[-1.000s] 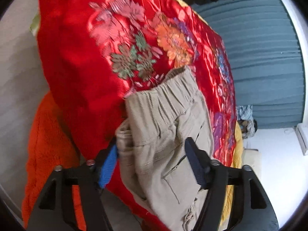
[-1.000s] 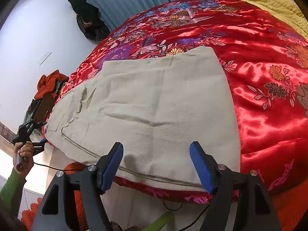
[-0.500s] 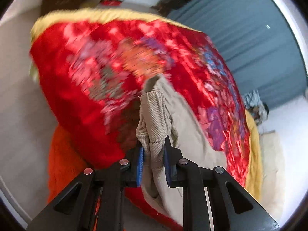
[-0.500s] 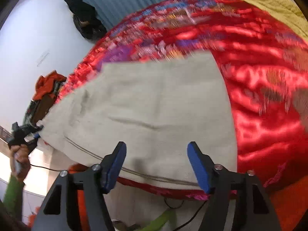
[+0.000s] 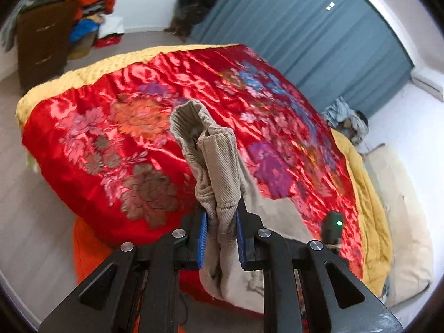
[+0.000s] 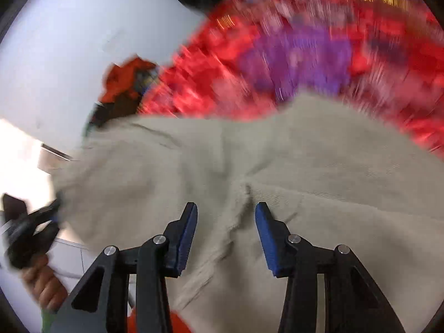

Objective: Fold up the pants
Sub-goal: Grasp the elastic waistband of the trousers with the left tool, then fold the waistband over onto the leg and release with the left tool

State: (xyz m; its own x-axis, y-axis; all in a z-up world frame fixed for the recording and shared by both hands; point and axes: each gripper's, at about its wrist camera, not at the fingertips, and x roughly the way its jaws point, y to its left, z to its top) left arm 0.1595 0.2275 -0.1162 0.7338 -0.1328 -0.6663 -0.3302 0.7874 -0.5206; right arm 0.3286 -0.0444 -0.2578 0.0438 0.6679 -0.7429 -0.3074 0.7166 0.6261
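Note:
Beige corduroy pants (image 5: 215, 163) lie on a red floral bedspread (image 5: 111, 144). My left gripper (image 5: 221, 238) is shut on a bunched end of the pants and holds it up off the bed, so the cloth stands above the blue pads. The right wrist view is blurred by motion. There my right gripper (image 6: 226, 233) hovers low over the spread pants (image 6: 277, 152), its jaws closing with a raised crease of cloth between them; the pads show a gap on both sides. A hand (image 6: 41, 285) holds the left gripper (image 6: 41, 222) at the far left edge of the pants.
A yellow blanket (image 5: 369, 194) shows under the bedspread's edges, with orange fabric (image 5: 83, 249) below the near corner. A wooden dresser (image 5: 41, 44) piled with clothes stands at the back left. Blue curtains (image 5: 305, 27) hang behind the bed. A pale cushion (image 5: 408, 222) lies on the floor at the right.
My left gripper closed on the pants' end and lifted it off the bed. My right gripper swept across over the pants and its jaws narrowed.

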